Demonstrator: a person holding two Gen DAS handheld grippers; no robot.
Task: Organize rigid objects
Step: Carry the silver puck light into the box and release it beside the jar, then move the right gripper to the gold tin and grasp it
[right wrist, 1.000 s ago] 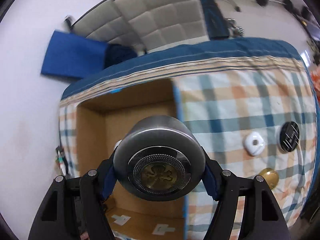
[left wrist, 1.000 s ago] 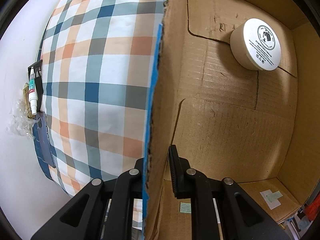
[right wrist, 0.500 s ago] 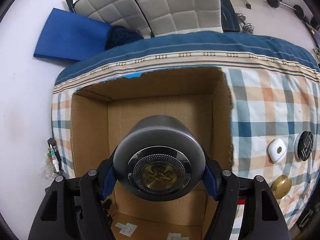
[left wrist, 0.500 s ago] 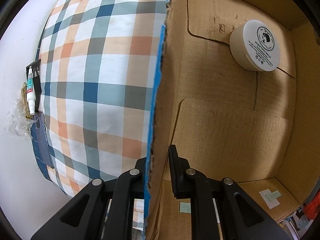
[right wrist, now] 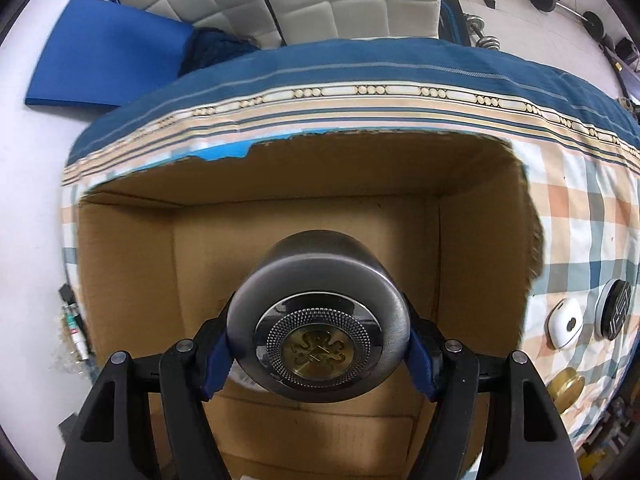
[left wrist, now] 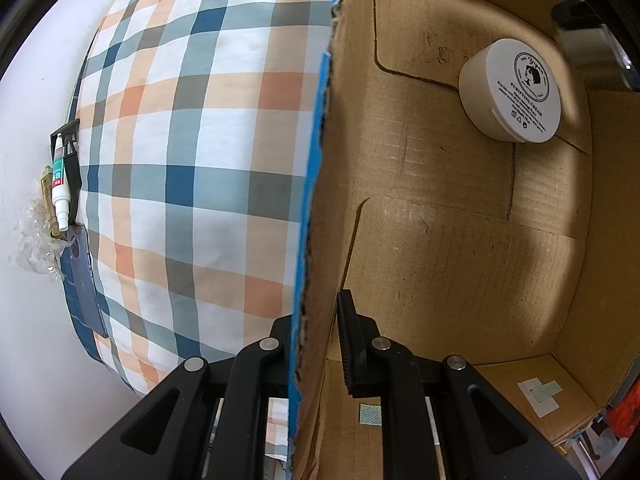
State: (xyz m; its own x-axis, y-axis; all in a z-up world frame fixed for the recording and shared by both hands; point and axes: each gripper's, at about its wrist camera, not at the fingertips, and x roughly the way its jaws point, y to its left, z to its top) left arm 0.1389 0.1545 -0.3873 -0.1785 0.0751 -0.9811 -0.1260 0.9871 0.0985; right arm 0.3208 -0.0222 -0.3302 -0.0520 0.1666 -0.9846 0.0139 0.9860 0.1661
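Far left, a tube (left wrist: 60, 184) hangs at the edge of the checked cloth (left wrist: 192, 152) covering the table. Next comes the left claw (left wrist: 316, 344), clamped tight on the left wall of the cardboard box (left wrist: 328, 184), one finger outside, one inside. Inside the box, a white cream jar (left wrist: 510, 90) sits in the far right corner. From the right wrist view, the right claw (right wrist: 318, 354) grips a grey metal tin (right wrist: 318, 320) by its sides, blue pads pressed against it, hanging above the open box (right wrist: 280, 184). Right of the box, on the cloth, lie a white case (right wrist: 566, 326), a black disc (right wrist: 618, 308) and a brass lid (right wrist: 566, 388).
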